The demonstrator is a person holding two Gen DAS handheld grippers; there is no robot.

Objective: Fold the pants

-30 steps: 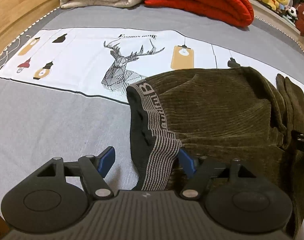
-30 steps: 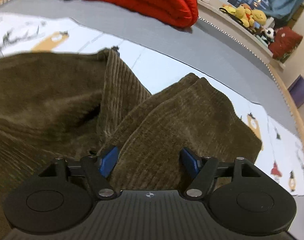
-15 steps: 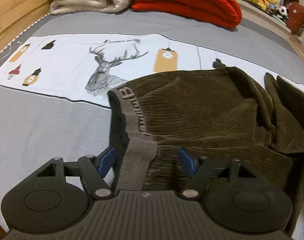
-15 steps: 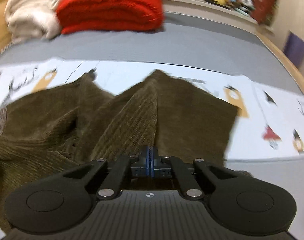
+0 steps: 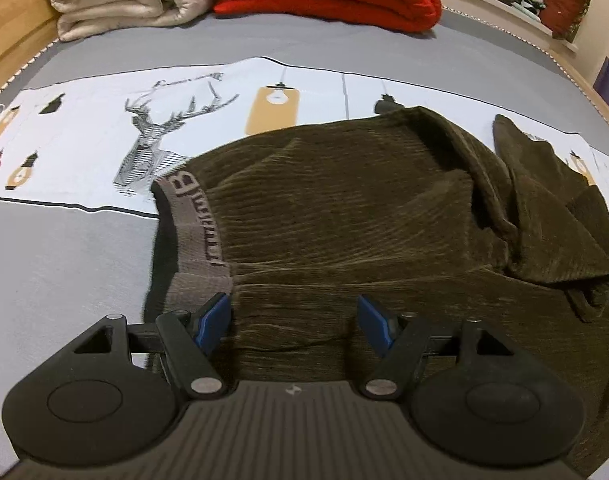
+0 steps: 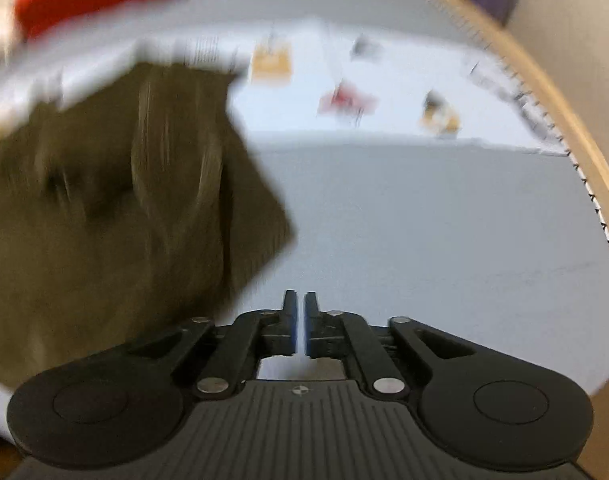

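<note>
Left gripper (image 5: 292, 322) gapes wide over the pants (image 5: 364, 216); right gripper (image 6: 300, 322), empty, opens narrowly above bare bed (image 6: 444, 232) near its right edge.

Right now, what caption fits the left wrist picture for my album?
Open left claw hovering over olive corduroy pants by the striped waistband, on a deer-print sheet.

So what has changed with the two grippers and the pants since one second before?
The right gripper closed beside the pants, swung off them over the grey bed cover, and is opening again, empty. The left gripper stayed open, shifting slightly over the pants.
</note>
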